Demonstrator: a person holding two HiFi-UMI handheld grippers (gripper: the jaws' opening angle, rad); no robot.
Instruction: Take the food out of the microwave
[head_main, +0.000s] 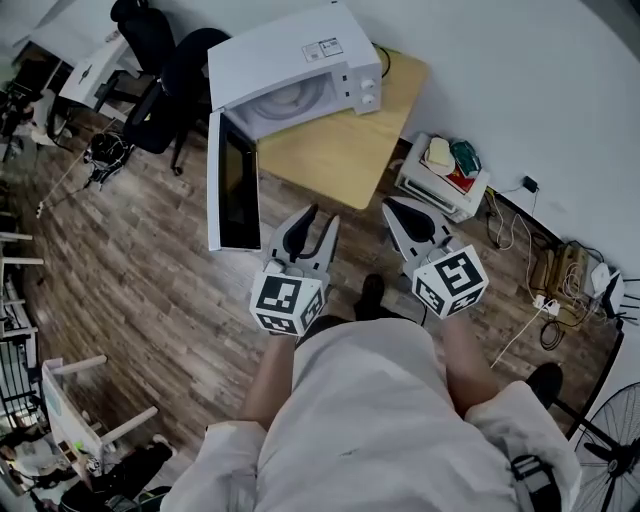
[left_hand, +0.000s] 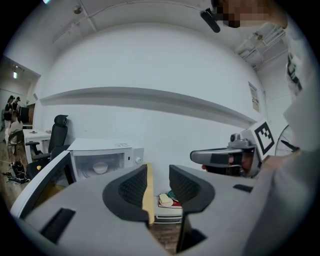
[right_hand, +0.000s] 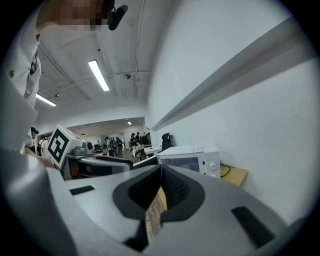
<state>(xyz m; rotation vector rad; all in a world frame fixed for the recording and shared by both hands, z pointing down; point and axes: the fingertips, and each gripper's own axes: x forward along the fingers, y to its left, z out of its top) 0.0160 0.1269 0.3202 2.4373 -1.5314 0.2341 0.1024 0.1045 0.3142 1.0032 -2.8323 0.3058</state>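
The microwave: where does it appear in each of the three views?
Head view: microwave top centre, door swung open.
Left gripper view: microwave left of centre, beyond the jaws.
Right gripper view: microwave right of centre, above the jaws.
Shared landmark: black office chair beside it.

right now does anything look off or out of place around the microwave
Nothing looks spilled or damaged. The microwave sits squarely on the wooden table. Its door is swung wide open, out over the floor, and a white bowl stands upright inside.
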